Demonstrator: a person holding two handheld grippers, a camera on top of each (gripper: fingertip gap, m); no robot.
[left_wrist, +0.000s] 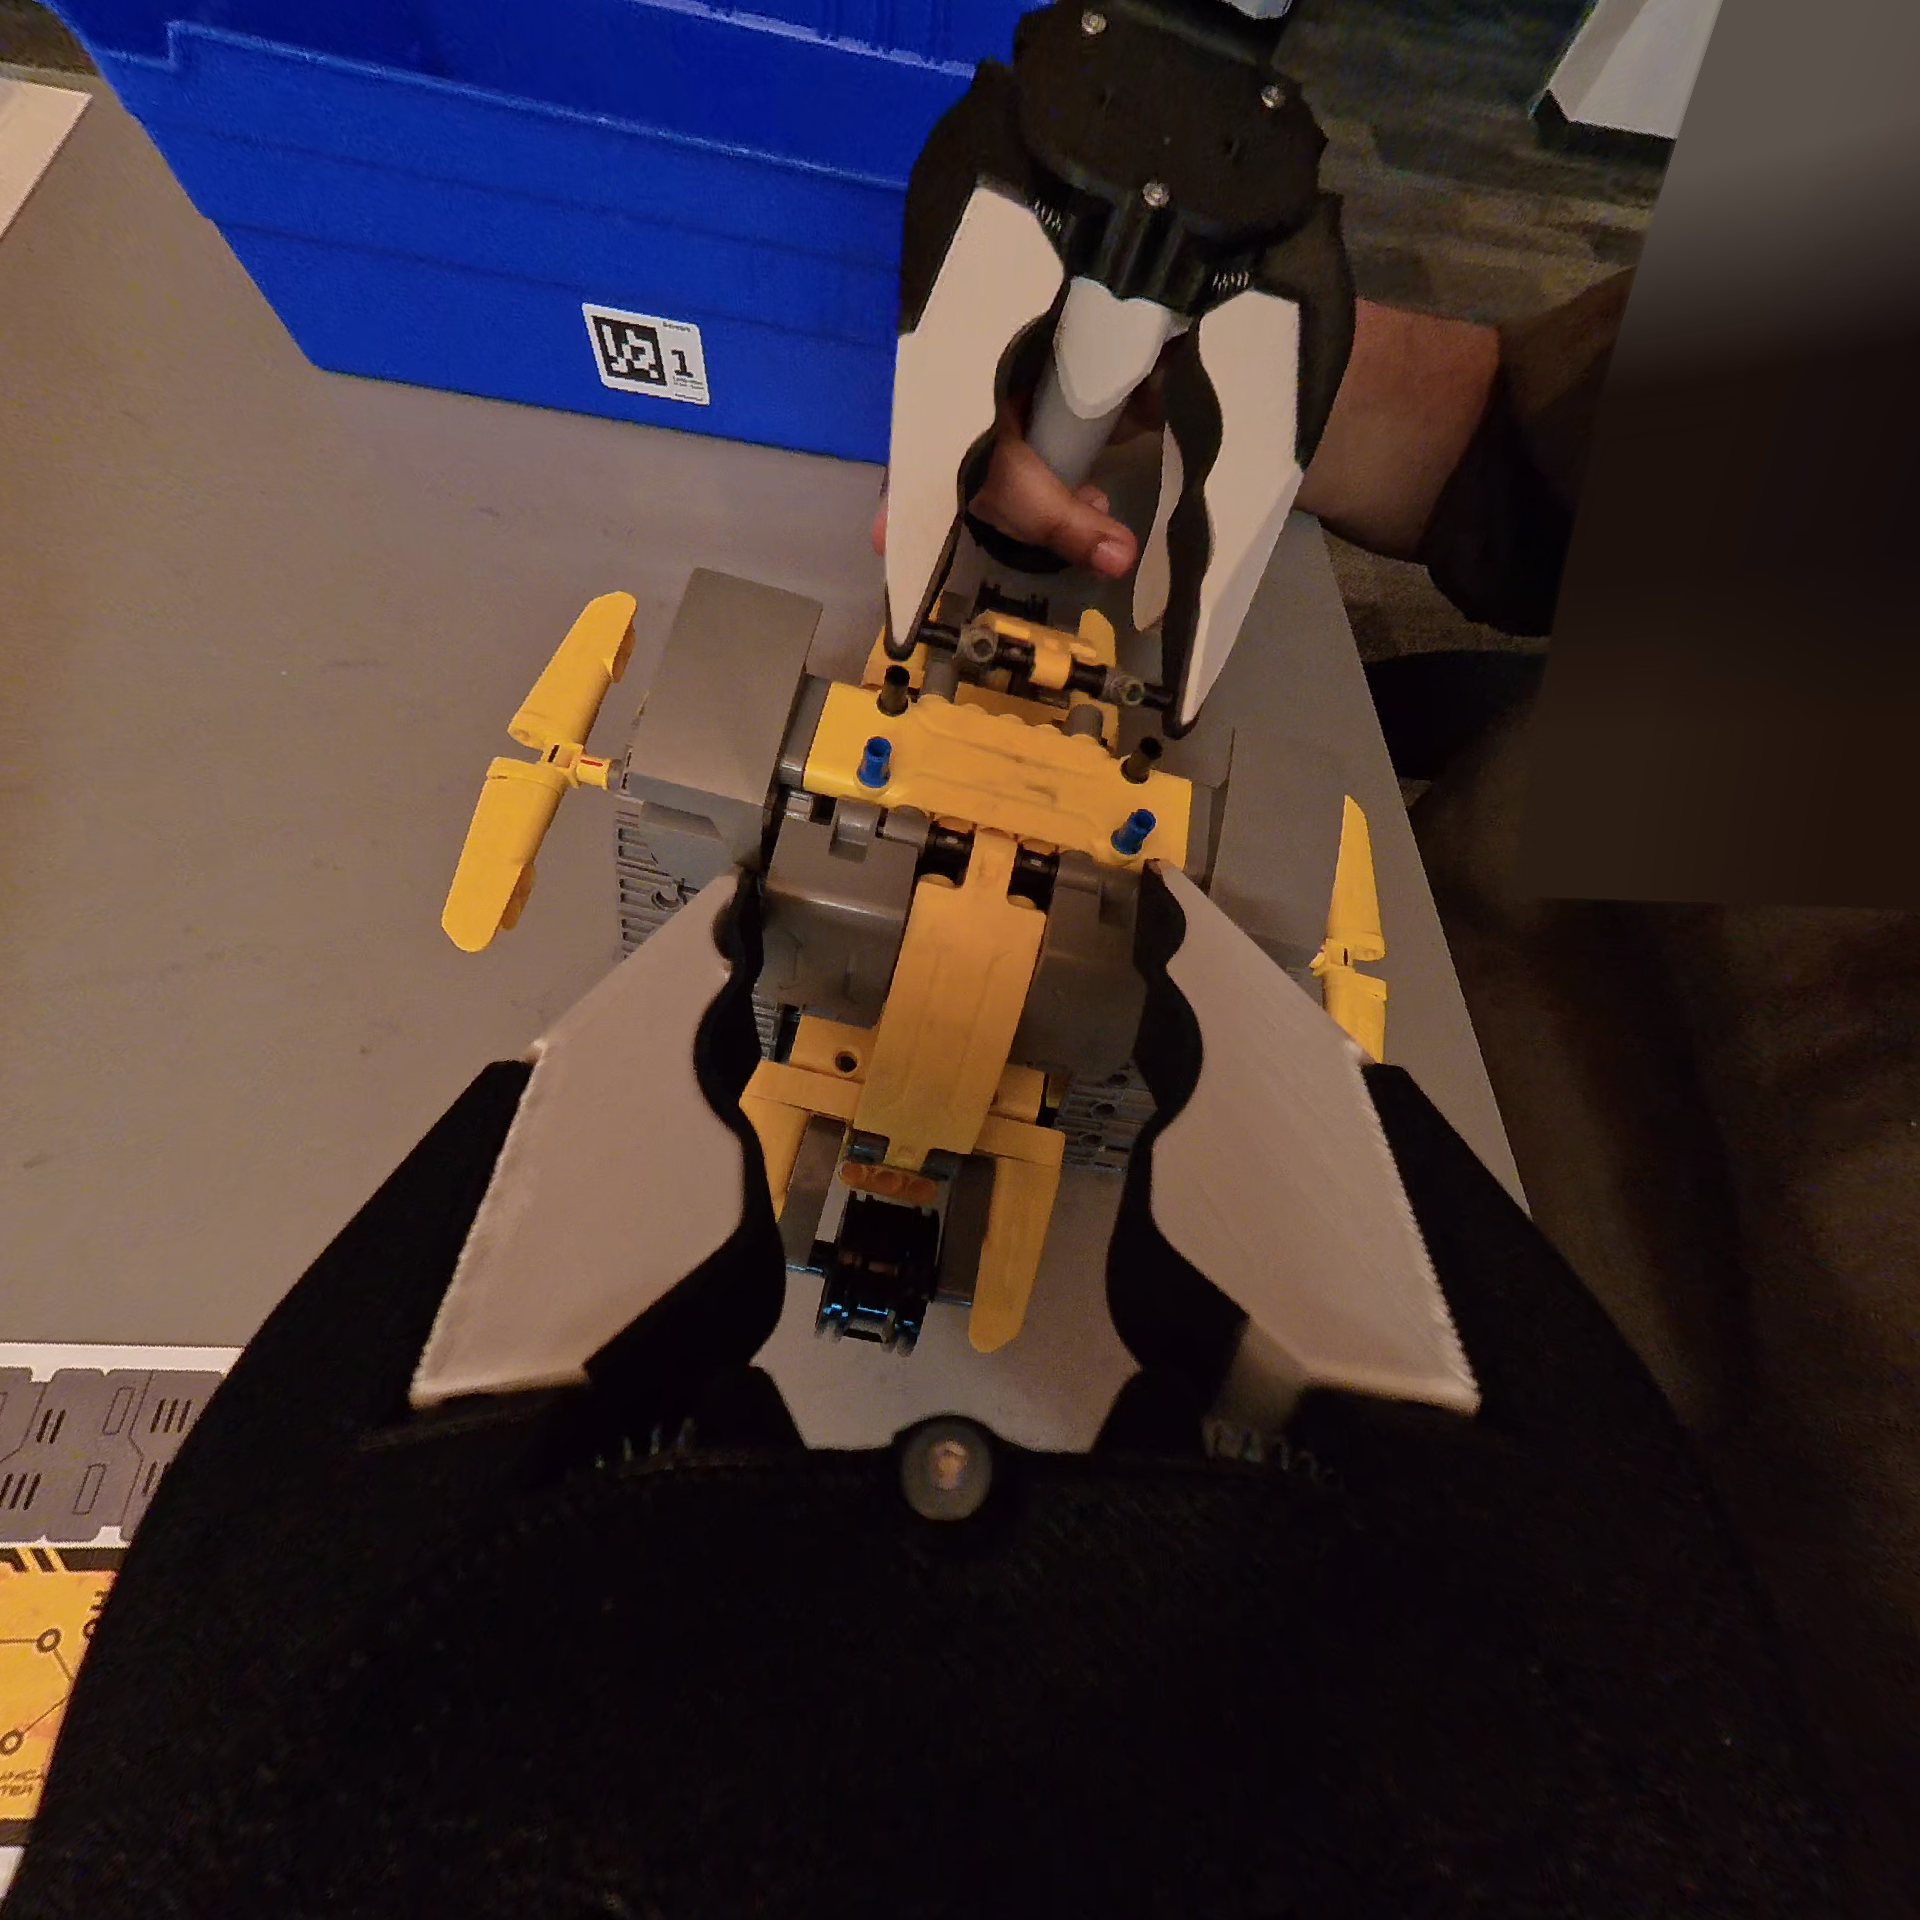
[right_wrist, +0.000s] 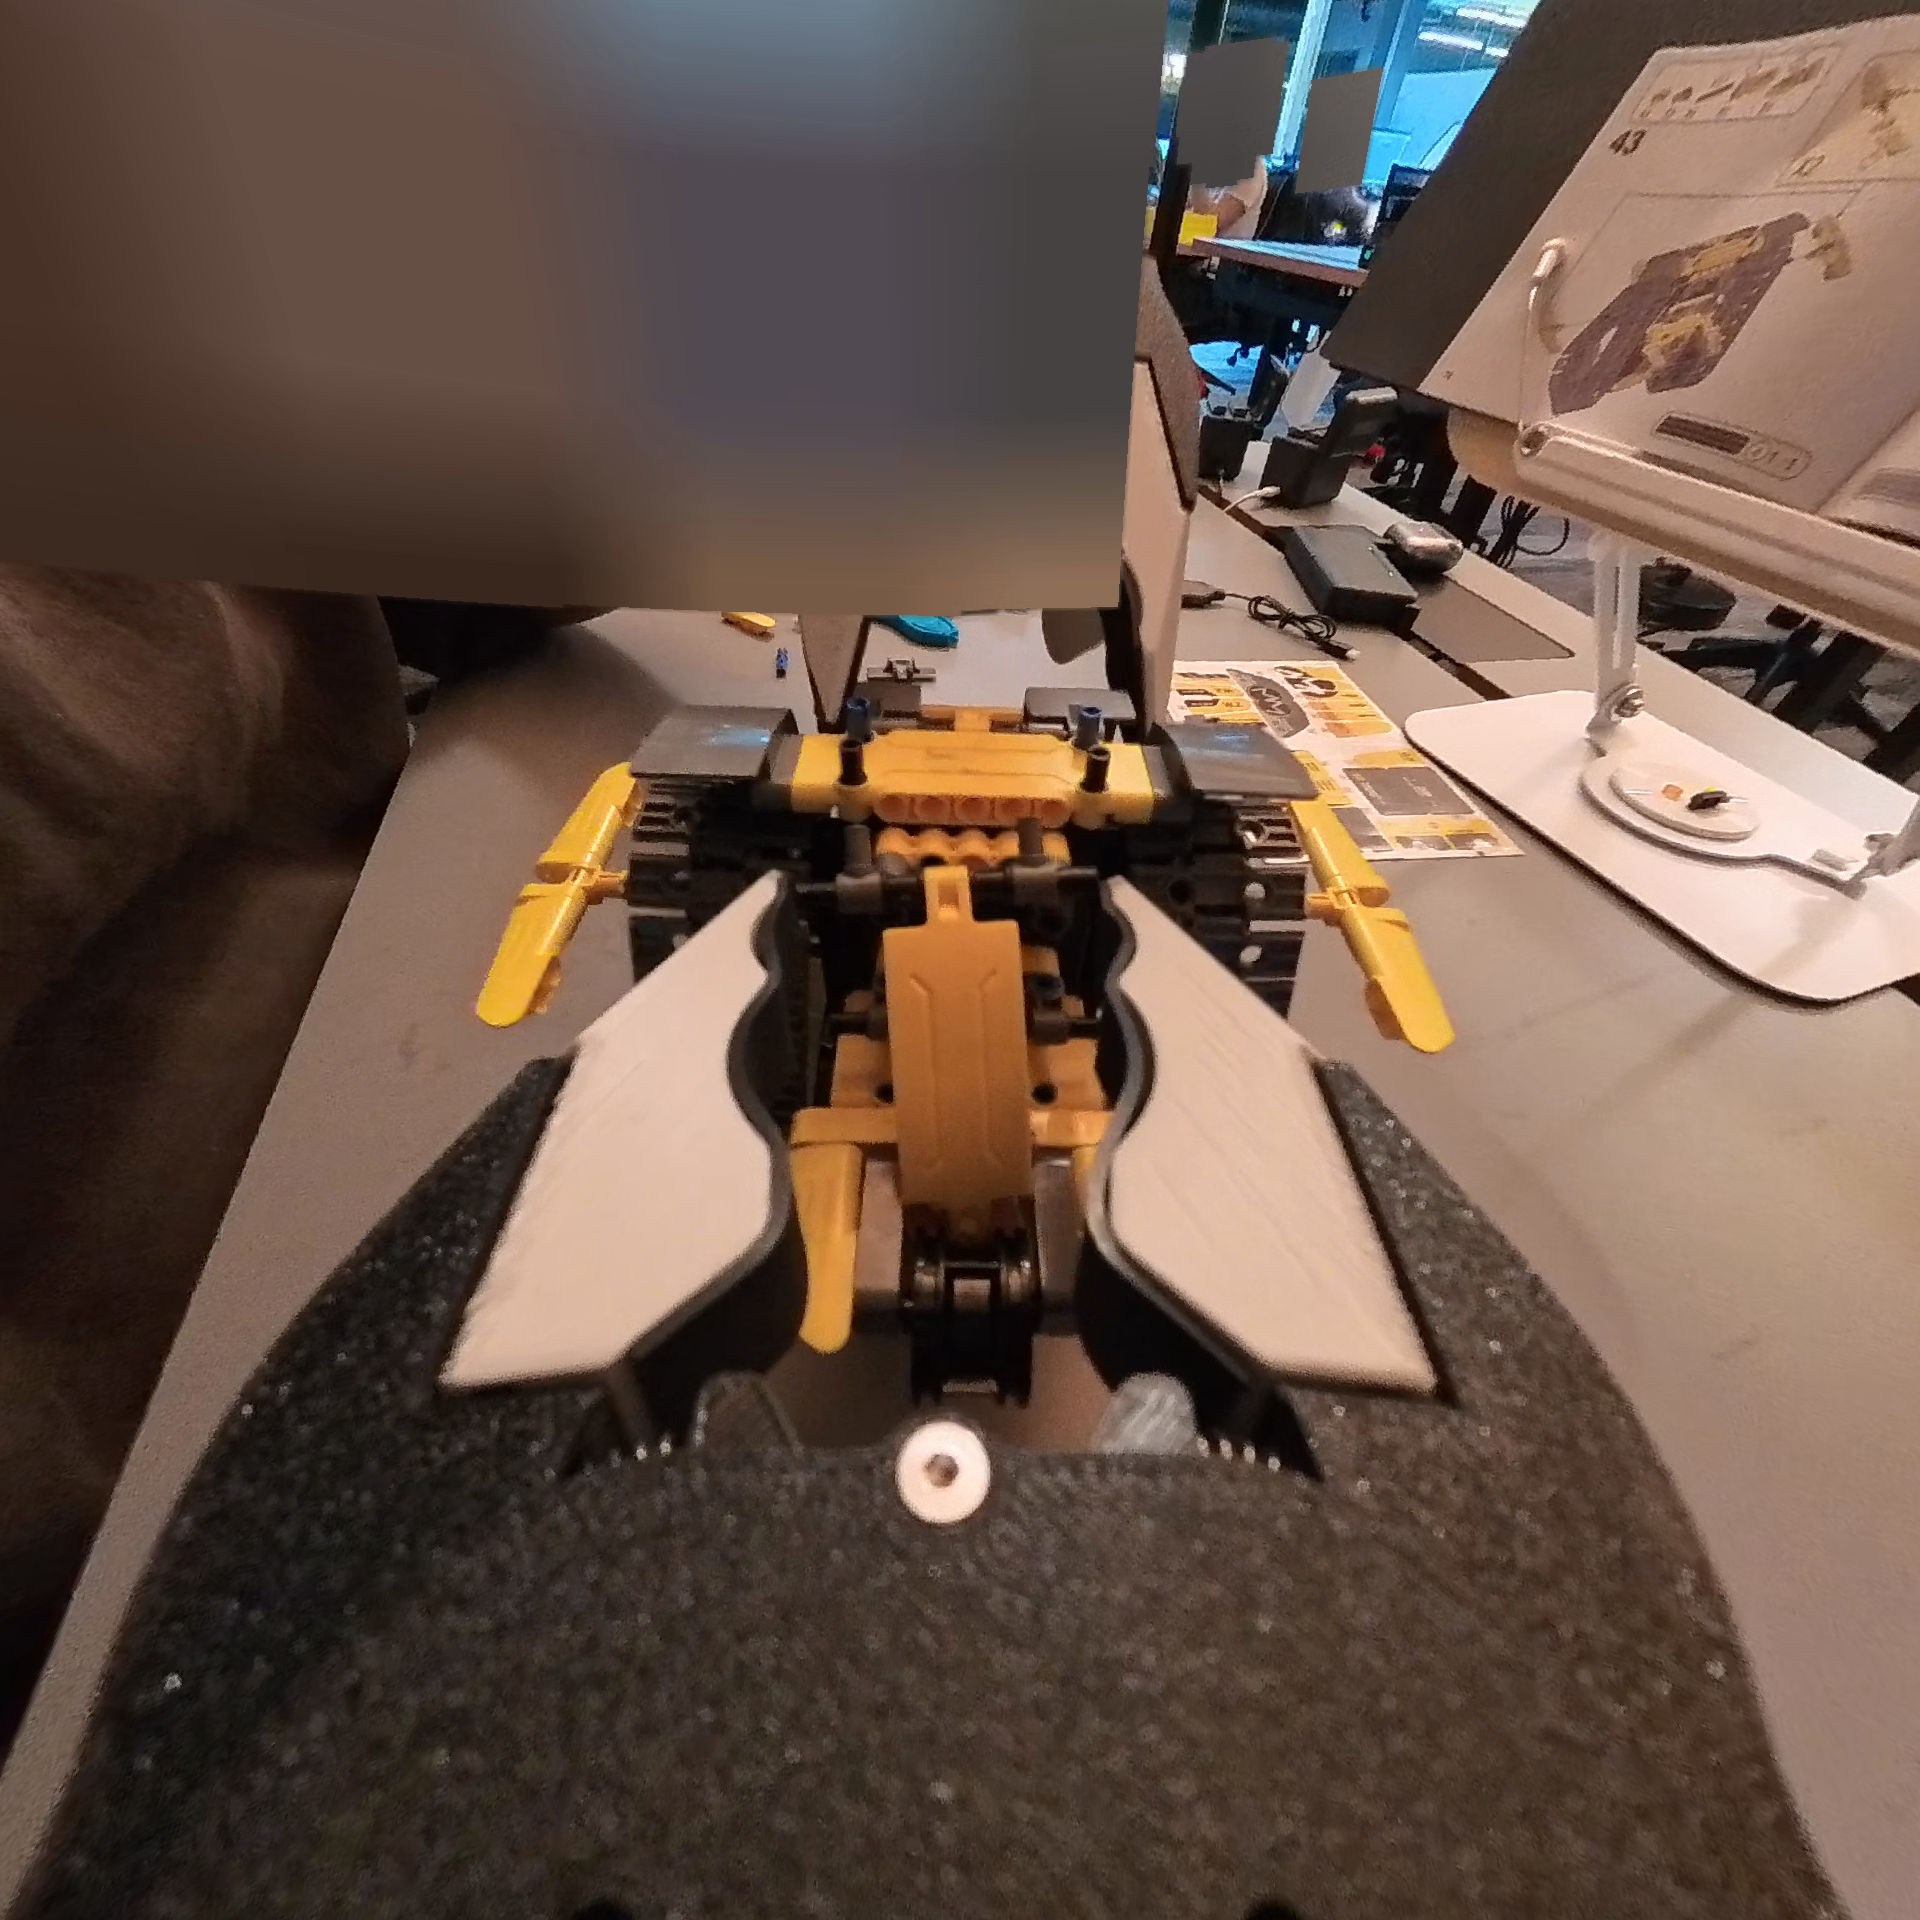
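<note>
My left gripper (left_wrist: 943, 883) and right gripper (right_wrist: 940, 894) both stand wide open around the yellow brick model (left_wrist: 966, 997), fingertips against its sides. Behind stands a blue bin (left_wrist: 540, 208); I cannot see inside it.

The brick model (left_wrist: 966, 935) stands on the bench (left_wrist: 260, 935) between my two grippers, which face each other across it. Behind it in my left view sits a bin (left_wrist: 499, 208). In my right view, a book stand (right_wrist: 1662, 831) stands to the right with a sheet (right_wrist: 1340, 758) between.

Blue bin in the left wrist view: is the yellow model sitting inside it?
No, the yellow model stands on the grey table, in front of the blue bin.
</note>
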